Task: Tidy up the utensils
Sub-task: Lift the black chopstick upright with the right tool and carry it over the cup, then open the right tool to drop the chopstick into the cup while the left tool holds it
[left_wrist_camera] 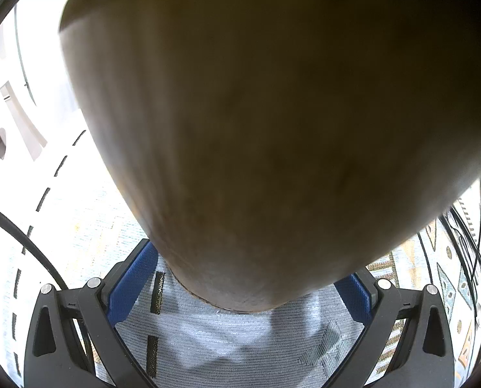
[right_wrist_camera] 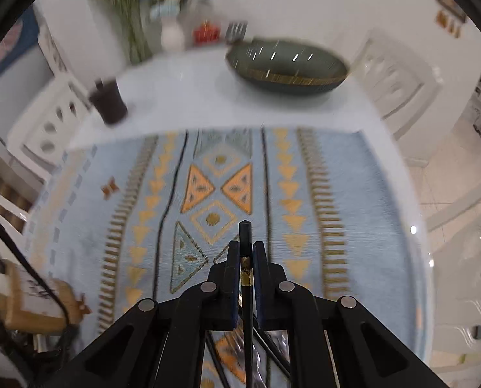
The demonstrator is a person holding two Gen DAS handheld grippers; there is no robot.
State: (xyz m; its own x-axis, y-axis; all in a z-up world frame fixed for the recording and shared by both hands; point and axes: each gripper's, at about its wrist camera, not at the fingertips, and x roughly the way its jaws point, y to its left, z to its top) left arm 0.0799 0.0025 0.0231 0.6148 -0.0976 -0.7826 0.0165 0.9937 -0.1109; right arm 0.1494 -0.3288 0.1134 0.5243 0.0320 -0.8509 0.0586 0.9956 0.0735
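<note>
A big tan wooden holder [left_wrist_camera: 256, 113] fills most of the left wrist view. My left gripper [left_wrist_camera: 246, 287] stands wide with its blue pads [left_wrist_camera: 130, 281] against the holder's narrow lower end, shut on it; the fingertips are hidden behind the wood. The same holder [right_wrist_camera: 30, 304] shows blurred at the lower left of the right wrist view. My right gripper [right_wrist_camera: 245, 247] is shut on a thin black utensil [right_wrist_camera: 245, 234] with a gold band, held above the mat. Its end pokes out past the fingertips. More slim utensils [right_wrist_camera: 259, 352] lie blurred below the gripper.
A light blue patterned mat [right_wrist_camera: 353, 177] covers the near part of the white table [right_wrist_camera: 182, 97]. On the far side stand a dark bowl [right_wrist_camera: 287, 68], a dark cup [right_wrist_camera: 108, 103] and a white vase [right_wrist_camera: 172, 37]. White chairs [right_wrist_camera: 392, 80] ring the table.
</note>
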